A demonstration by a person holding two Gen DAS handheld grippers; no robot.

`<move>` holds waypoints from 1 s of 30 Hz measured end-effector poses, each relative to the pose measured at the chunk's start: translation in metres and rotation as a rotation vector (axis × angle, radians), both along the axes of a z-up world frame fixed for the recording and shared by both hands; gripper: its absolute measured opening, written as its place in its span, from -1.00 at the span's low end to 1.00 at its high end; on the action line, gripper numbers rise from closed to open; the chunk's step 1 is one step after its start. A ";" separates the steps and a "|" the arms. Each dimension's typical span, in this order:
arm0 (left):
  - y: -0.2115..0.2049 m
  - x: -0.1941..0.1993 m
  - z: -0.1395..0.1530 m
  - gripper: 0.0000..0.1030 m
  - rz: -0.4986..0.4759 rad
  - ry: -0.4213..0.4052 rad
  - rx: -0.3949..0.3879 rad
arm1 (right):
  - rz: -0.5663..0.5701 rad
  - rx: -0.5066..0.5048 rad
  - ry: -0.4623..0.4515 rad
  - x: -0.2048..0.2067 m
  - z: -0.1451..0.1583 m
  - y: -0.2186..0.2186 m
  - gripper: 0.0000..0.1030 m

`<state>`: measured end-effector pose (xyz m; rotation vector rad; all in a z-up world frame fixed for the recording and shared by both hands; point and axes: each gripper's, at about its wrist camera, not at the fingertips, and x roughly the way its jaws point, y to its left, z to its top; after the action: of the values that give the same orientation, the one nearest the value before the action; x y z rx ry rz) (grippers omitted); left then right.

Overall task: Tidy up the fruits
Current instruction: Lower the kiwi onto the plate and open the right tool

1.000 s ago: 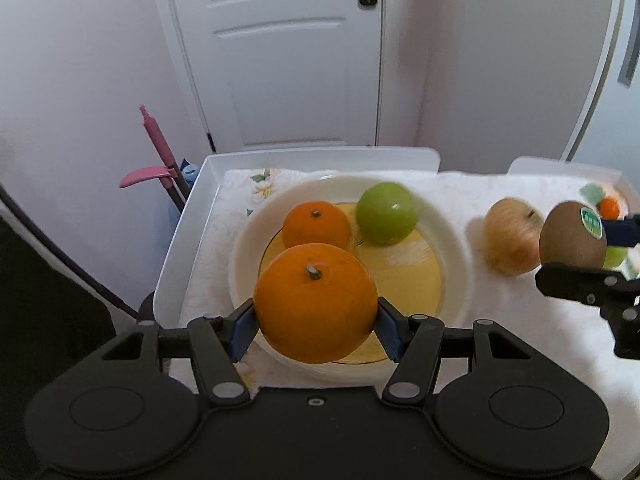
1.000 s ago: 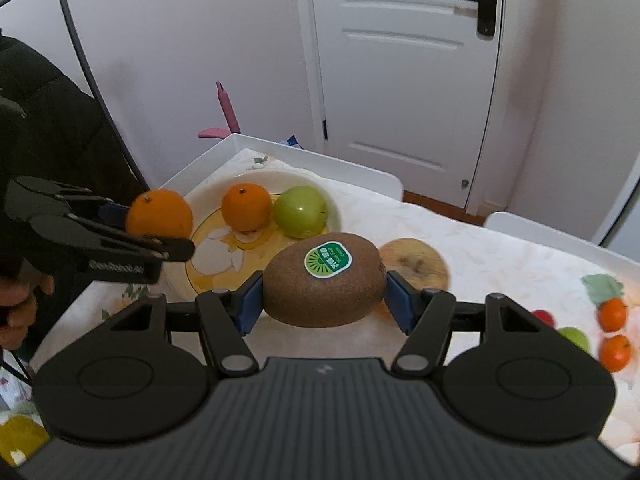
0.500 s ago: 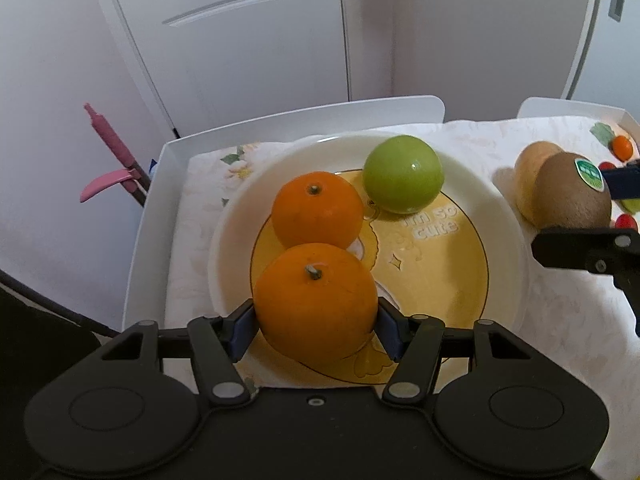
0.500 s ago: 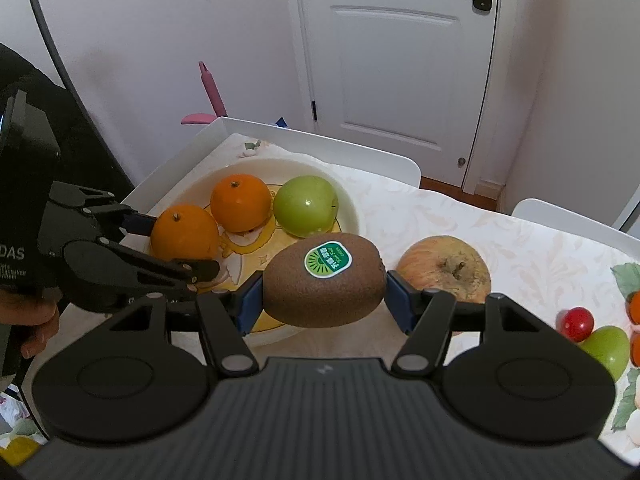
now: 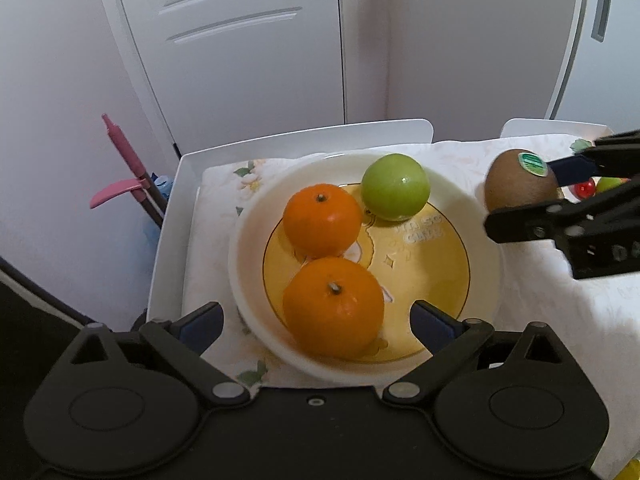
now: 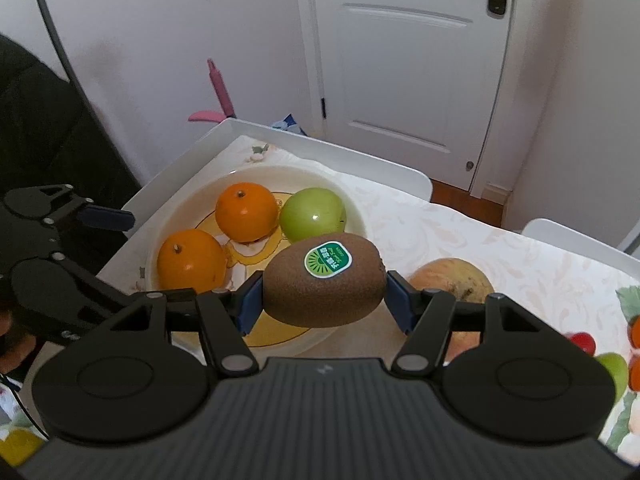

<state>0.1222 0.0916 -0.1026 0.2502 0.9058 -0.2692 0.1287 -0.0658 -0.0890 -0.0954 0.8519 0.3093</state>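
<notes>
The left gripper (image 5: 316, 322) tilts steeply down over the near rim of the white bowl (image 5: 486, 240), and its jaws have just been opening: the blue pads now stand wide, clear on both sides of the near orange (image 5: 333, 307). That orange sits in the bowl's near part, stem up, free of the pads, and touches the far orange (image 5: 322, 219) behind it. A green apple (image 5: 395, 187) lies at the bowl's far side, just beside the far orange.

The right gripper (image 6: 324, 298) also points downward, reaching in from the bowl's right side. Its jaws are about half apart and clamped on a kiwi (image 6: 324, 280), one blue pad at each end. The kiwi's long axis runs crosswise between the pads, roughly level, with its green sticker facing up. In the right wrist view it hangs over the bowl's right rim, above the yellow inside. A reddish-yellow apple (image 6: 450, 280) rests on the pale cloth (image 6: 460, 232) to the right of the bowl, partly hidden behind the right finger. The bowl stands near the left end of the white tray (image 5: 168, 240), which carries the cloth.
</notes>
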 end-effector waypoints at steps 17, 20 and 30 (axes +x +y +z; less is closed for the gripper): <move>0.007 -0.021 -0.008 0.97 0.040 0.026 -0.028 | 0.128 -0.064 0.050 0.027 -0.038 0.041 0.52; 0.007 -0.021 -0.009 0.97 0.043 0.030 -0.027 | 0.152 -0.084 0.043 0.027 -0.042 0.045 0.55; 0.006 -0.033 -0.013 0.97 0.055 0.042 -0.013 | 0.137 -0.107 -0.030 0.019 -0.032 0.044 1.00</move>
<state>0.0894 0.0978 -0.1155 0.2084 0.9508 -0.2299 0.1477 -0.0215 -0.1211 -0.2584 0.8339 0.3899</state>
